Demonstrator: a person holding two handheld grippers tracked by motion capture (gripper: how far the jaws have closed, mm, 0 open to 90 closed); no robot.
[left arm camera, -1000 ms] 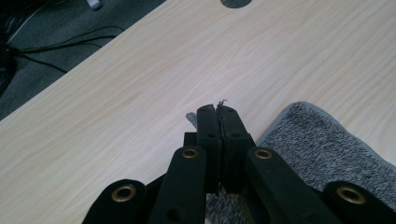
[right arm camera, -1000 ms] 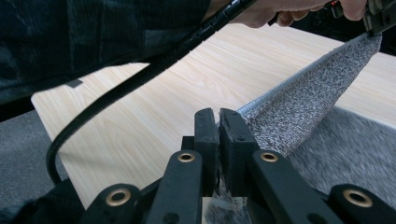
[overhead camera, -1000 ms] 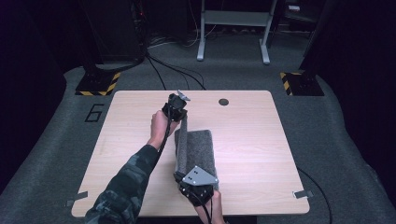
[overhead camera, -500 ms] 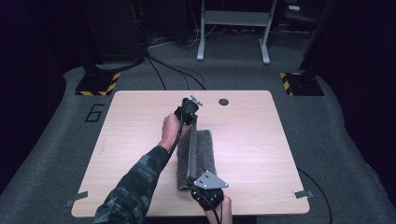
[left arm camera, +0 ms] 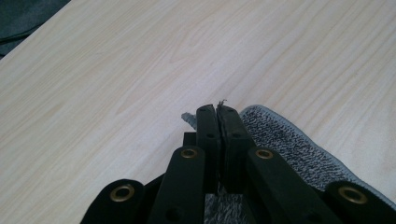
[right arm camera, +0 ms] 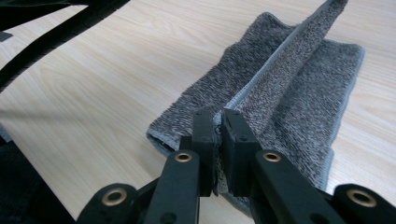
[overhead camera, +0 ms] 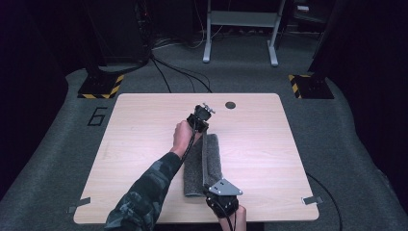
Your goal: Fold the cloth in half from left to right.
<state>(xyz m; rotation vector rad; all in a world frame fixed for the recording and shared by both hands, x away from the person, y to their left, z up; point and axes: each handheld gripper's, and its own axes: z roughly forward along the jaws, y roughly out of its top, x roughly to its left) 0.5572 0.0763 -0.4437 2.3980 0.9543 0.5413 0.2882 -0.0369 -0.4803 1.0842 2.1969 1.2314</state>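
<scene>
Both grippers had carried the grey towel (overhead camera: 203, 166) rightward on the table (overhead camera: 144, 144). Left gripper (left arm camera: 217, 111) and right gripper (right arm camera: 215, 116) pinched its raised edge; uneven pull could slip that edge free.

left gripper (left arm camera: 217, 112): jaws pressed together on a thin edge of the grey towel (left arm camera: 285, 140) | towel: speckled grey pile, spreading right and down from the jaws | table (left arm camera: 116, 70): light wood, its edge at upper left corner
</scene>
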